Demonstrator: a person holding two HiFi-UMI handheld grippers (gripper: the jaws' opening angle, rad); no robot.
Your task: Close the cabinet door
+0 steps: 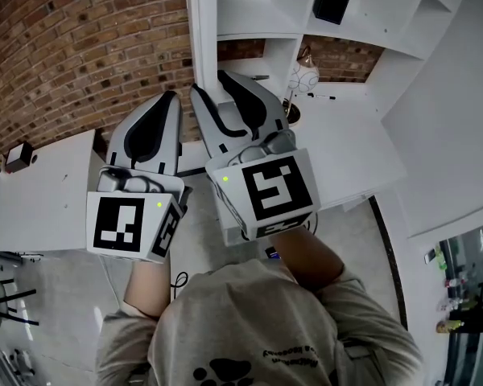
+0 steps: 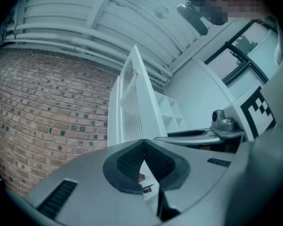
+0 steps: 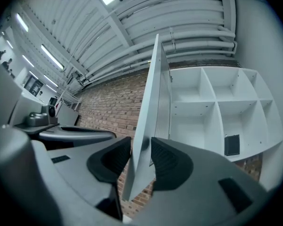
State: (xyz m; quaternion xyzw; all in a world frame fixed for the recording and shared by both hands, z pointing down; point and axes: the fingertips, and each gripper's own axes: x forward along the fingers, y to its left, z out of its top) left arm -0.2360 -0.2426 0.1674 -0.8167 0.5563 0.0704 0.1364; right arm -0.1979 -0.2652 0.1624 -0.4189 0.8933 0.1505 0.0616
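The white cabinet door (image 1: 201, 30) stands open, edge-on toward me, in front of the white shelf cabinet (image 3: 217, 102). My right gripper (image 1: 212, 84) straddles the door's lower edge (image 3: 148, 126). In the right gripper view the door panel runs between the two black pads (image 3: 167, 161), with a gap showing on the left side, so the right gripper (image 3: 140, 150) is open around it. My left gripper (image 1: 171, 96) hangs just left of the door (image 2: 132, 107) and holds nothing. In the left gripper view the left gripper (image 2: 142, 147) has its pads meeting at the tip.
A red brick wall (image 1: 80, 47) rises behind and left of the door. A small black box (image 3: 231, 145) sits in one shelf compartment. A white counter (image 1: 346, 135) lies below the cabinet, and a white table (image 1: 40, 199) with a small dark device (image 1: 18, 157) stands at left.
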